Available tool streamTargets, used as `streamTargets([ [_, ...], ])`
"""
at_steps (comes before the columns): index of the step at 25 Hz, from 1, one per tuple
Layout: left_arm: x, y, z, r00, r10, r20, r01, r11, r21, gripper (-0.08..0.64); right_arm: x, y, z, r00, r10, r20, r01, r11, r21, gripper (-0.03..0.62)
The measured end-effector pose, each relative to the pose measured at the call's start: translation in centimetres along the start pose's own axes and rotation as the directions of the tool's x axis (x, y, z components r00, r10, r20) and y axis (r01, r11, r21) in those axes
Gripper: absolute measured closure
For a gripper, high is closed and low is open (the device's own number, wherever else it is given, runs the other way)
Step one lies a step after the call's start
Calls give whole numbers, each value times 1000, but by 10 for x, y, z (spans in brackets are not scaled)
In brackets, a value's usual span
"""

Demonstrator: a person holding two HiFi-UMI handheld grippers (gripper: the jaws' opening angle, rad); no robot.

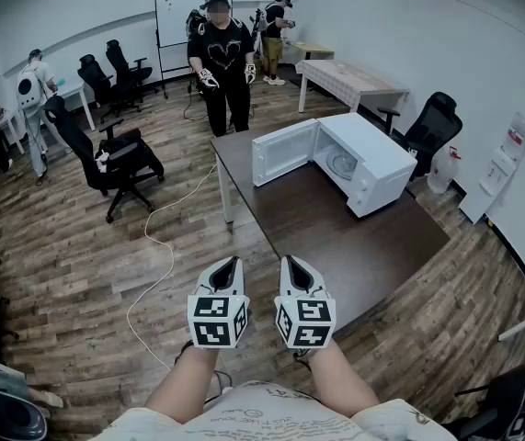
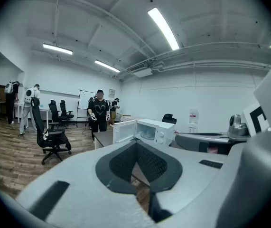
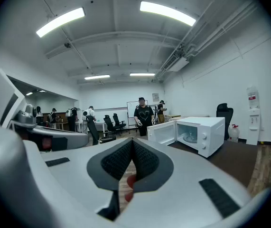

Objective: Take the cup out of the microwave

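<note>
Both claws are empty. Left gripper (image 1: 232, 265) and right gripper (image 1: 291, 265) have their jaws pressed together with nothing between. They're side by side, roughly level, at the tabletop's (image 1: 336, 237) near corner. Microwave (image 1: 377, 159) sits by the far right edge, door (image 1: 285, 152) swung open. The cup (image 1: 342, 164) reads as a glassy shape in the cavity; can't separate it from the turntable. It's well apart from both claws, ahead and right. My call: spread the right jaws before entering, go in level, clear the door, close on the cup's side.
</note>
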State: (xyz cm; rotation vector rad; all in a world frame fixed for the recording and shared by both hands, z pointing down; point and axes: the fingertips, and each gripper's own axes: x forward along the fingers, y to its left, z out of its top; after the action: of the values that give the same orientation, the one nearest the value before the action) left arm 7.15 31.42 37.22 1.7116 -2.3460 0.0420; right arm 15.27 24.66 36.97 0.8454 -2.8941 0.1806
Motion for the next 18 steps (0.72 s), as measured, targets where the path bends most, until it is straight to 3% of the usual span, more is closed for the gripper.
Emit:
streamTargets([
  [10, -3, 5, -2, 1000, -25, -1, 25, 1000, -16, 546, -1, 10, -4, 1000, 7, -2, -7, 1000, 14, 581],
  [18, -13, 33, -9, 1000, -28, -3, 28, 999, -33, 546, 8, 42, -9, 999, 38, -7, -38, 999, 27, 581],
])
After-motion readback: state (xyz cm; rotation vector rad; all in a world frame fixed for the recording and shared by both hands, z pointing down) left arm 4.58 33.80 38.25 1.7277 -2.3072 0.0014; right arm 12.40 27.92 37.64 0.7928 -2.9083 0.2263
